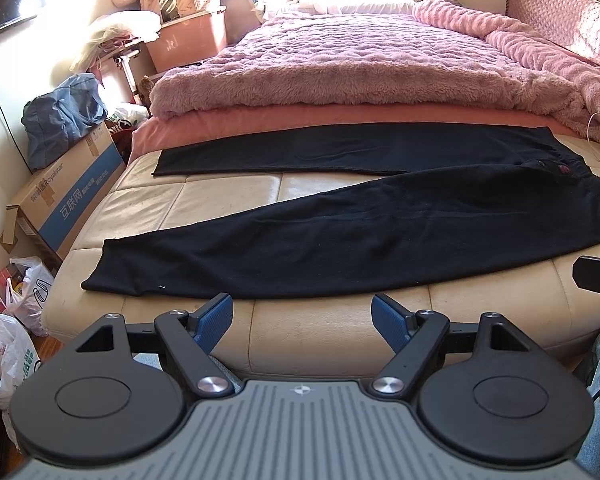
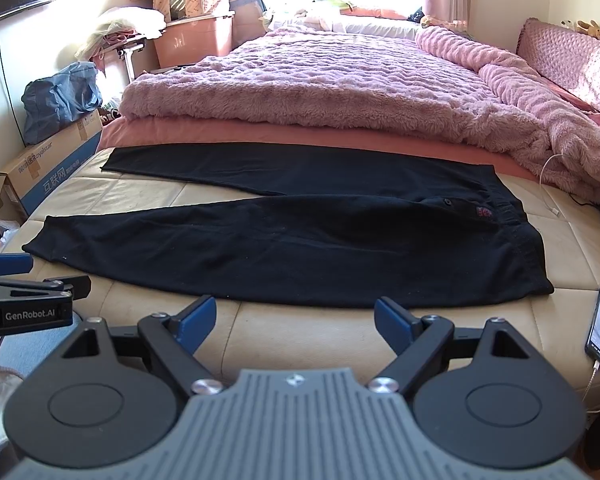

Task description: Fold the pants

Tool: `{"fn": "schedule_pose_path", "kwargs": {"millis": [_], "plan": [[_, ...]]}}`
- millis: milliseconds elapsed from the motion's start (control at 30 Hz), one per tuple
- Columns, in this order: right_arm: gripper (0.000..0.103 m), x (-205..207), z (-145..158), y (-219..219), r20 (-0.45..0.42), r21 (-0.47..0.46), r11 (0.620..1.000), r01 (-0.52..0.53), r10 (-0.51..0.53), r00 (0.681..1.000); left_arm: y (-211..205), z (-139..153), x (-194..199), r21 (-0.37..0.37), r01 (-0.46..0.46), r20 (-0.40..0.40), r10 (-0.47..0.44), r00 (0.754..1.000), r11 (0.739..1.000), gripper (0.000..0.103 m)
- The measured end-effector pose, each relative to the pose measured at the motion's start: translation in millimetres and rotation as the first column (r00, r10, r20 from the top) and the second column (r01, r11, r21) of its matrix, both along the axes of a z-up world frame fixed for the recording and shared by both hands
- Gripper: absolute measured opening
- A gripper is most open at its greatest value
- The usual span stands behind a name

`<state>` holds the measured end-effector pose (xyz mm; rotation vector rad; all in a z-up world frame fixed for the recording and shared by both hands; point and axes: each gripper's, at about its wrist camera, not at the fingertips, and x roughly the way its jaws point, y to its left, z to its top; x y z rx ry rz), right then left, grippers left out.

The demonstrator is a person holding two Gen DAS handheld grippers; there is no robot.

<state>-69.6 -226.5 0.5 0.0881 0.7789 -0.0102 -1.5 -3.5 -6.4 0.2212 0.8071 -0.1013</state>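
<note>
Black pants — spread flat, unfolded — legs splayed leftward.

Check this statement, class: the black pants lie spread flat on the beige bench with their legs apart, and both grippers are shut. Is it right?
One error: both grippers are open. Each wrist view shows the left gripper and right gripper with jaws wide apart, holding nothing. The black pants do lie flat on the beige bench, legs apart.
</note>
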Motion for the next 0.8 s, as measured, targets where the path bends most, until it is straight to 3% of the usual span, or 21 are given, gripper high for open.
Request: {"fn": "schedule_pose_path", "kwargs": {"millis": [800], "plan": [[0.082, -0.3, -1.2, -1.2, -0.004, 0.015, 1.0, -0.001, 0.001, 1.0, -0.2, 0.2, 4.0, -0.007, 0.02, -0.009, -0.02, 1.0, 1.0, 0.092]]}}
